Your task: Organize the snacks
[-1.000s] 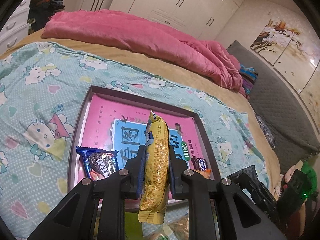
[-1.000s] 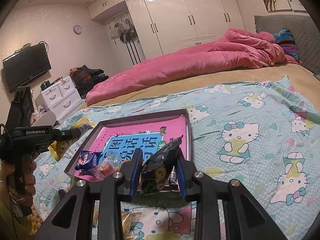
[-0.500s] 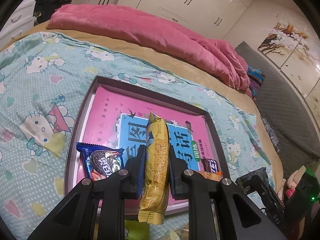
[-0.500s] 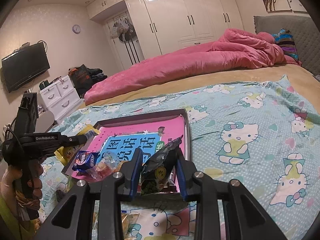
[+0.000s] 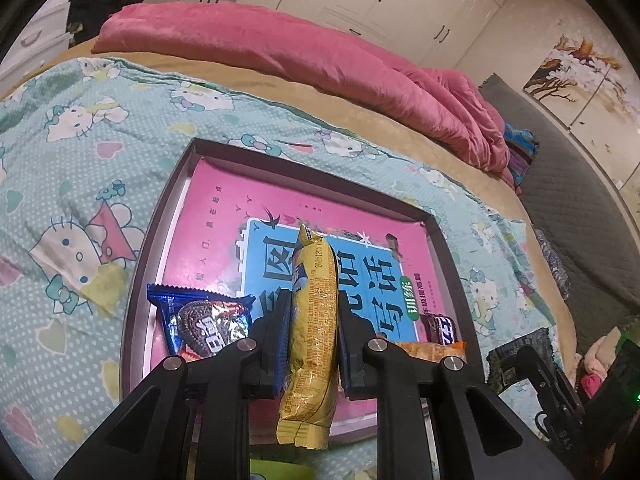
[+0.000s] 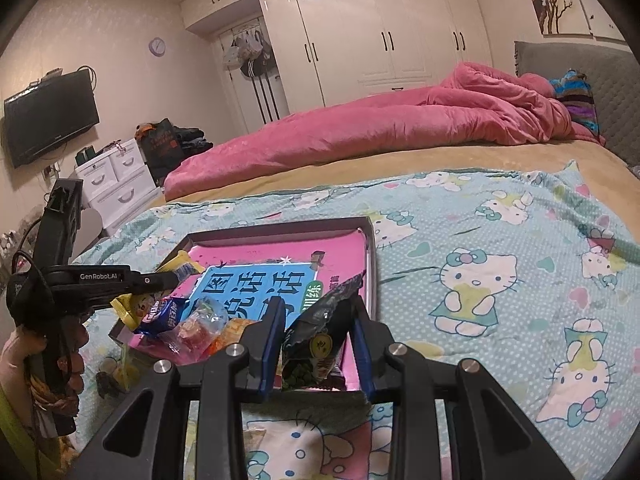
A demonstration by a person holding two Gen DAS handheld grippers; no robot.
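Left wrist view shows my left tongs [image 5: 310,344] clamped tight on a long yellow snack packet [image 5: 312,320], gripped around its middle so both ends stick out, hanging over the near part of the tray [image 5: 160,216]. That tray sits on the cartoon-cat blanket [image 5: 60,160] on the bed, with a pink book [image 5: 224,208] lining its floor. A blue cookie packet [image 5: 200,324] already lies in its near left corner, and an orange packet [image 5: 428,350] and a dark bar [image 5: 442,326] lie toward the near right.

My right tongs [image 6: 316,344] are closed partway on a dark crinkled snack bag [image 6: 320,344], held over the tray's near right edge.

The risks, as I judge them: the yellow packet is slim and slick, so it could slide through the pads or tip as I lower it. If I let go too near the rim, its tail may hang over the edge and fall onto the blanket. Both tongs crowd the same end, so they could bump or knock the cookie packet.
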